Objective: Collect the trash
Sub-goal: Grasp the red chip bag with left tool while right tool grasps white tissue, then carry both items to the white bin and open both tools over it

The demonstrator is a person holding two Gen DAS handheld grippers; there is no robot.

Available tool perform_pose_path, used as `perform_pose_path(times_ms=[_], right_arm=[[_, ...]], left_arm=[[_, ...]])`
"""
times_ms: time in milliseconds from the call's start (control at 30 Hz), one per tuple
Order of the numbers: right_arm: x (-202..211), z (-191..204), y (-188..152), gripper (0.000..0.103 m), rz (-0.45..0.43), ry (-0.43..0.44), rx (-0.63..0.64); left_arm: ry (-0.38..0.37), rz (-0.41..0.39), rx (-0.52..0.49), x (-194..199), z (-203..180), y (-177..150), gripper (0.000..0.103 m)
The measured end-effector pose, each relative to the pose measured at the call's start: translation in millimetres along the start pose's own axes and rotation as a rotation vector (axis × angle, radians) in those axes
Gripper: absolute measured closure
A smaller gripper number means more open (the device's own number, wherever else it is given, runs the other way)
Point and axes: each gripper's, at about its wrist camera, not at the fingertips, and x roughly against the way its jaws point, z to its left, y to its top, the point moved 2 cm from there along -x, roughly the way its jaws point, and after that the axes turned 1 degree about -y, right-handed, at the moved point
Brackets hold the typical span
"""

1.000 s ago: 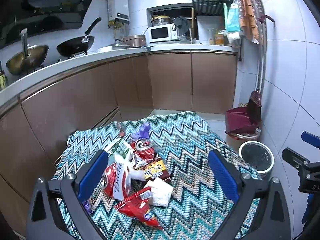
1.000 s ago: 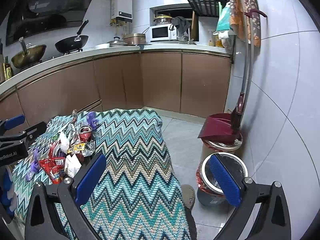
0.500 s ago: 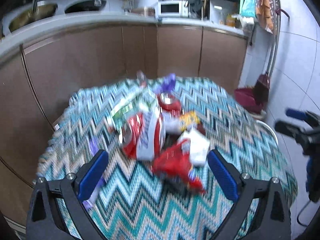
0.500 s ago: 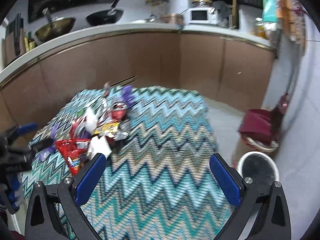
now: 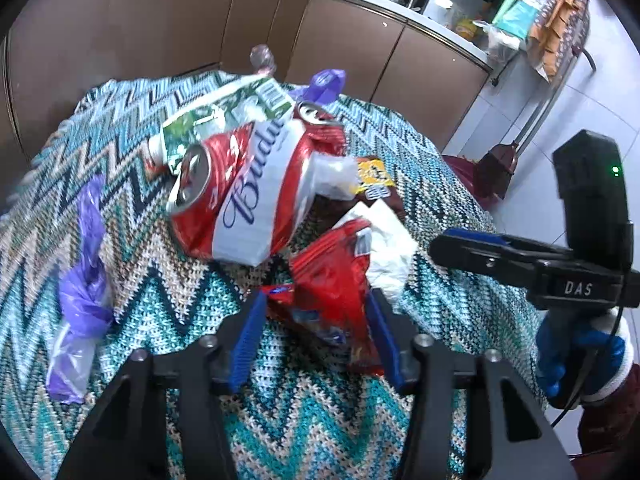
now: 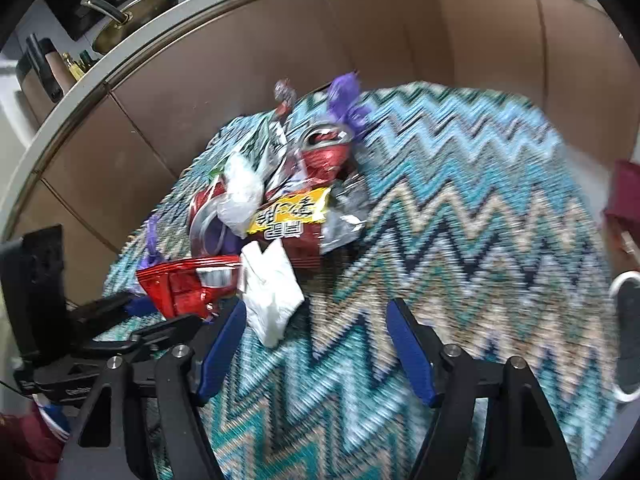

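Trash sits heaped at the middle of the zigzag cloth (image 6: 460,208), and the right half of the frame in the right wrist view is bare cloth, wide open for a pass. In the left wrist view the big red can (image 5: 240,196) rises behind the red wrapper (image 5: 332,300), blocking the way ahead. A purple bag (image 5: 86,280) lies at the left. Brown cabinet doors (image 5: 160,20) wall off the top of both frames.

Bright, even indoor light — right view smeared by motion blur, both bent by fisheye edges.
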Motion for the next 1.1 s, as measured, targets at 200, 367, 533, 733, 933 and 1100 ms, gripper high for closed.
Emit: perform_pose_path(times_ms=[200, 367, 533, 733, 933, 1100], right_arm=[[-27.1, 7.1, -0.7, 0.078, 0.068, 0.117, -0.012], [-2.3, 12.9, -10.6, 0.095, 0.020, 0.121, 0.025], [71.3, -17.5, -24.0, 0.095, -0.130, 0.027, -0.024], [165.7, -125.3, -50.1, 0.095, -0.257, -0.287, -0.186], [192.4, -261.4, -81.2, 0.095, -0.264, -0.561, -0.373], [167.3, -363.4, -101.9, 0.093, -0.202, -0.632, -0.500]], left_arm=[[-0.007, -0.002, -0.008, 1.3, 4.0, -3.3, 0.082], [0.023, -0.017, -0.047, 18.5, -10.1, -3.2, 0.088], [-0.023, -0.023, -0.146, 30.7, -59.8, 12.6, 0.090], [-0.165, 0.049, -0.338, -13.1, -182.2, 54.4, 0.090], [-0.271, 0.189, -0.448, -115.0, -324.0, 92.1, 0.089], [-0.256, 0.335, -0.442, -229.7, -397.7, 101.8, 0.089]])
